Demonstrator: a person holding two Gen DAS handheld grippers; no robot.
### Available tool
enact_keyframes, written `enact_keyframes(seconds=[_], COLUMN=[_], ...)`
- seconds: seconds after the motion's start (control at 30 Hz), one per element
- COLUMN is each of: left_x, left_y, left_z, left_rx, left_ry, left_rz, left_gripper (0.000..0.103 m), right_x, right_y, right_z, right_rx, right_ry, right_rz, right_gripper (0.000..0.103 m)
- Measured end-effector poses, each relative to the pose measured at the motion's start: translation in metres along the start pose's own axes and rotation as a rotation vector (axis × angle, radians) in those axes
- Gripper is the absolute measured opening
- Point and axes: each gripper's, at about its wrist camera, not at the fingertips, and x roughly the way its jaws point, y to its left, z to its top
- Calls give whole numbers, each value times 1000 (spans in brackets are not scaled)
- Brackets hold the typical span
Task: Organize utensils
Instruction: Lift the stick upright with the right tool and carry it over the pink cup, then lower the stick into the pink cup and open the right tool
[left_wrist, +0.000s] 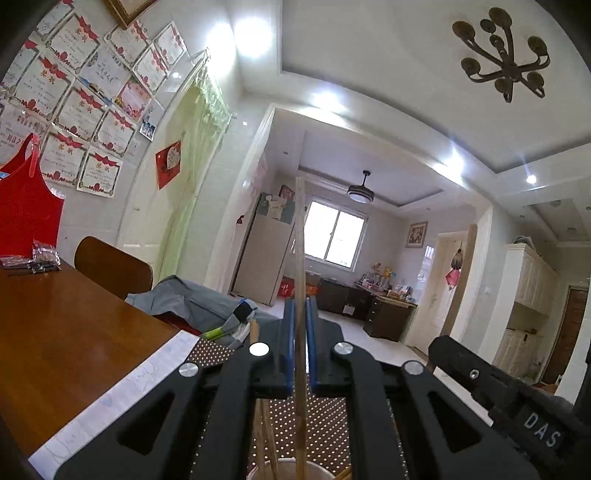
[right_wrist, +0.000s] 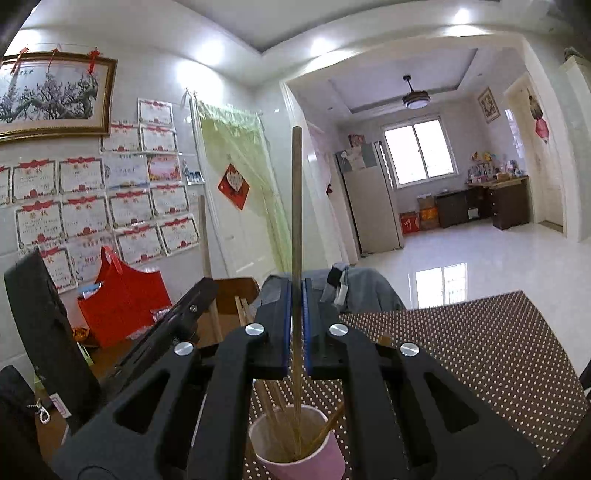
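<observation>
Pink paper cup (right_wrist: 299, 448) nearest, on dotted brown mat (right_wrist: 480, 354), several slim wooden chopsticks leaning inside. Right gripper (right_wrist: 296, 295) clenched on dark chopstick (right_wrist: 296, 206), upright, tip in cup. Left gripper (left_wrist: 300, 314) clamps pale chopstick (left_wrist: 300, 236), upright above cup (left_wrist: 291, 469).

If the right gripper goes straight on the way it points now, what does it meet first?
Probably nothing near: the right gripper, shut on a dark wooden chopstick, points over the grey jacket toward the far doorway; depth is unclear.

Pink paper cup (right_wrist: 300, 448) upright on dotted mat, w/ several wooden chopsticks (right_wrist: 275, 413) leaning inside; 2 more chopsticks held vertical above it.
</observation>
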Motion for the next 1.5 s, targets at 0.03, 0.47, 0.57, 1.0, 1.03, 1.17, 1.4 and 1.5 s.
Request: enact_keyframes(seconds=[0.03,0.47,0.57,1.0,1.03,1.17,1.4,1.5], left_x=[2,-6,-7,2,4,8,8,0], left_y=[0,10,11,-5,-6,-7,3,9], left_z=[-4,-26,-15,-16,-18,-32,-50,-51], left_rx=[2,34,3,75,83,111,123,105], left_ry=[12,76,32,-185,-186,-159,-55,-20], left_rz=[0,1,-5,79,83,84,73,52], left_gripper=[6,6,6,6,6,6,6,6], right_x=[0,0,-2,6,6,10,10,9], right_y=[-2,-4,-4,-16,-18,-20,-20,-19], right_z=[-3,-21,-20,-23,-24,-26,-28,-28], right_rx=[4,-1,7,50,53,55,61,65], right_ry=[6,74,75,80,80,90,102,108], right_rz=[-2,0,-1,21,23,26,25,26], right_gripper=[6,6,6,6,6,6,6,6])
